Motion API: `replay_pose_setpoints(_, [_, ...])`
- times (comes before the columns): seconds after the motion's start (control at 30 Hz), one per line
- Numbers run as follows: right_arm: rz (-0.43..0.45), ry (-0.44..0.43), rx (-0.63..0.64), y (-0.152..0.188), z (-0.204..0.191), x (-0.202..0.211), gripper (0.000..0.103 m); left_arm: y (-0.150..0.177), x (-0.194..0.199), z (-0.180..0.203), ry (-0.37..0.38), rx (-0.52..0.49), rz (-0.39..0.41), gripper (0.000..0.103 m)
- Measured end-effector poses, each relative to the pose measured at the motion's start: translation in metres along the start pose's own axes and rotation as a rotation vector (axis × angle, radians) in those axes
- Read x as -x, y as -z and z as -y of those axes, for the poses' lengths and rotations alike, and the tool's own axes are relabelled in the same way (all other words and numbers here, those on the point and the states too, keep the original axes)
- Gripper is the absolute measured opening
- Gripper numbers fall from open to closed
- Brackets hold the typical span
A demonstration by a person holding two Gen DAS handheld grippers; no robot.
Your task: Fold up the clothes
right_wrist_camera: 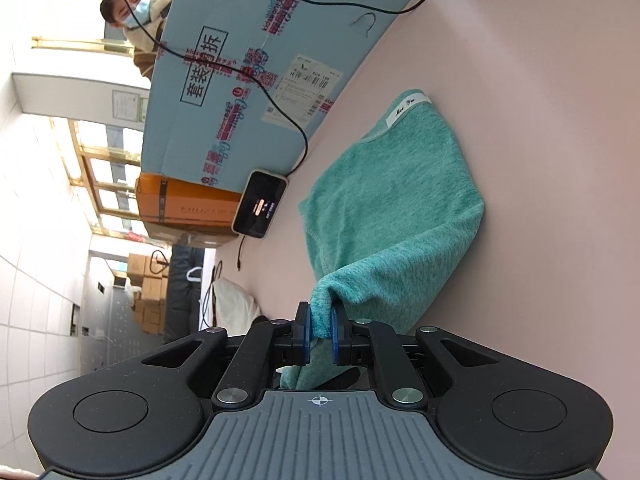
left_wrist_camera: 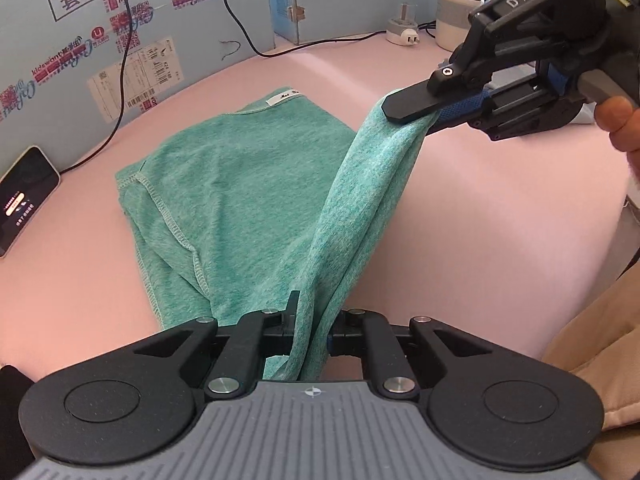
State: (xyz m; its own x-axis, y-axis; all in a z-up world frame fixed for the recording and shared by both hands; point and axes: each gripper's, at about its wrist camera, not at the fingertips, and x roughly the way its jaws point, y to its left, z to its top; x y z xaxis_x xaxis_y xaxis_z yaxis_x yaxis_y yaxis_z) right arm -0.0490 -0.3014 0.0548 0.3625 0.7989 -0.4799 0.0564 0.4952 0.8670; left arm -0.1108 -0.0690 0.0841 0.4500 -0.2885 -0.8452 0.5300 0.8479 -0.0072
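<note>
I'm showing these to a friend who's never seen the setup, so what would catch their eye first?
The green garment on the pink table, one edge lifted into a taut band between both grippers. The right gripper pinches its far end at upper right, the left gripper its near end. Behind stands a printed blue cardboard box, with a phone at its foot.

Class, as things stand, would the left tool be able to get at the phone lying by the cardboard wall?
Probably not yet. The left tool is shut on the green garment, so it is occupied. The pink tabletop towards the phone looks otherwise unobstructed.
</note>
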Motion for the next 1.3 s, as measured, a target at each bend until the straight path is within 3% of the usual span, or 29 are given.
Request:
replay_pose_setpoints(0.07, [0.017, -0.007, -0.03, -0.002, 0.004, 0.001, 0.011, -0.008, -0.004, -0.014, 0.069, 0.067, -0.017, 0.007])
replay_pose_setpoints(0.33, [0.125, -0.022, -0.178, -0.025, 0.023, 0.004, 0.01, -0.066, -0.014, -0.042, 0.185, 0.027, 0.017, 0.006])
replay_pose_setpoints(0.47, [0.187, -0.033, -0.224, -0.047, 0.026, -0.003, 0.01, -0.096, -0.034, -0.068, 0.252, 0.013, 0.007, 0.006])
replay_pose_setpoints(0.7, [0.249, -0.033, -0.3, -0.087, 0.037, -0.02, 0.01, -0.123, -0.079, -0.114, 0.354, 0.108, -0.029, 0.006])
replay_pose_setpoints(0.77, [0.259, -0.033, -0.309, -0.096, 0.039, -0.026, 0.01, -0.128, -0.089, -0.124, 0.38, 0.132, -0.036, 0.008])
replay_pose_setpoints(0.87, [0.268, -0.031, -0.33, -0.111, 0.041, -0.036, 0.011, -0.135, -0.102, -0.14, 0.397, 0.151, -0.039, 0.024])
replay_pose_setpoints(0.93, [0.263, -0.021, -0.338, -0.119, 0.043, -0.044, 0.011, -0.138, -0.108, -0.152, 0.394, 0.175, -0.033, 0.037])
replay_pose_setpoints(1.03, [0.258, 0.002, -0.348, -0.129, 0.048, -0.055, 0.014, -0.14, -0.111, -0.17, 0.356, 0.215, -0.012, 0.038])
replay_pose_setpoints(1.17, [0.245, 0.017, -0.324, -0.141, 0.052, -0.068, 0.02, -0.141, -0.106, -0.181, 0.253, 0.199, 0.018, 0.038])
replay_pose_setpoints(1.3, [0.295, 0.045, -0.271, -0.153, 0.051, -0.069, 0.024, -0.137, -0.089, -0.187, 0.188, 0.22, 0.102, 0.038])
